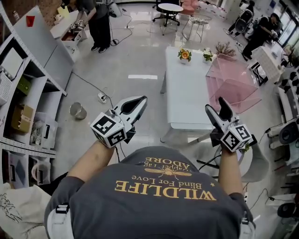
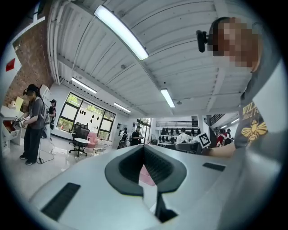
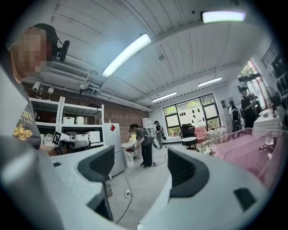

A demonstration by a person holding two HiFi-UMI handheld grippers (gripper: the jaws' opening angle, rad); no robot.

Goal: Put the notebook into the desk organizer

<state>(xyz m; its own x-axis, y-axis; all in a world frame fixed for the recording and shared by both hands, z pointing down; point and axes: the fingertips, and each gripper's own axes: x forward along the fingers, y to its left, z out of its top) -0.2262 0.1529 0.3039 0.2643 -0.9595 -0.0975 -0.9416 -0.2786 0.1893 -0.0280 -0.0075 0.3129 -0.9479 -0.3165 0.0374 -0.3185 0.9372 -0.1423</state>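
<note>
The left gripper has its fingers pressed shut with nothing in them. The right gripper has its fingers wide apart, and they hold nothing. Both are up in the air, well apart from the pink organizer at the right side of the white surface. I cannot tell where the notebook is. Shelves stand on the left, by the gray floor.

I am looking down on a glossy pale floor that is reflecting the light. A long white worktop is standing ahead, open shelving is running along the left side, and a round table is sitting far back. Long tube lights are glowing on the ribbed white ceiling, daylight is coming through big windows, and a brick wall is showing beside them
</note>
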